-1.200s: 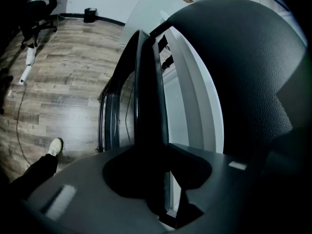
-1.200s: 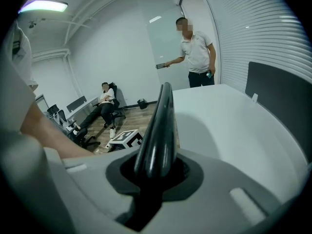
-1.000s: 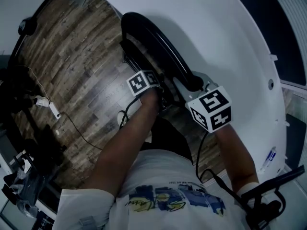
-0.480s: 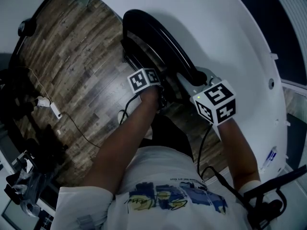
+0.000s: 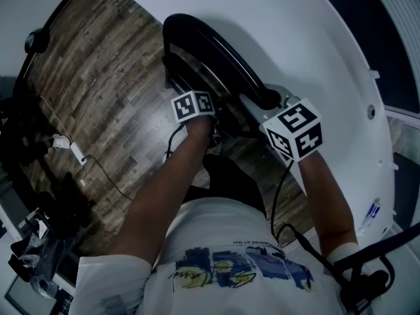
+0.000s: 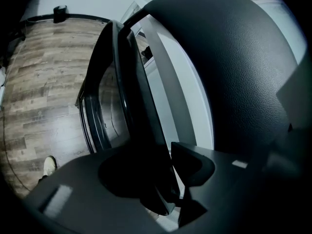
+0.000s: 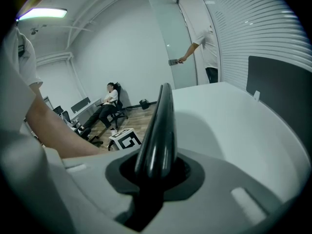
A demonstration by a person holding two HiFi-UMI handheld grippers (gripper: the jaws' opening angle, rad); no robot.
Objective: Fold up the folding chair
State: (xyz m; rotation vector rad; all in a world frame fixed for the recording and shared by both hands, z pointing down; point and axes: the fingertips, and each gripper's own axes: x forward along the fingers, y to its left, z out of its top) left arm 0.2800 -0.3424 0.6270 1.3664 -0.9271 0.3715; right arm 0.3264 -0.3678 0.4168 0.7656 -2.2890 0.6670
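The folding chair [image 5: 216, 51], on the floor [image 5: 98, 77] against the desk [image 5: 295, 38], is clamped by the right gripper [image 7: 156, 172], seemingly for steadying. Its frame bar [image 6: 141, 116] is loosely straddled by the left gripper [image 6: 165, 155], whose jaws have just been opening.

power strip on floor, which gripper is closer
Left. The left gripper, jaws just opening around the folding chair, sits toward the power strip; right gripper clamps the chair farther away, beside the table.

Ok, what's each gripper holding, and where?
Right gripper is clamped on a thin black edge of the folding chair. Left gripper: jaws have just been opening; another chair edge sits between them, apparently not pinched.
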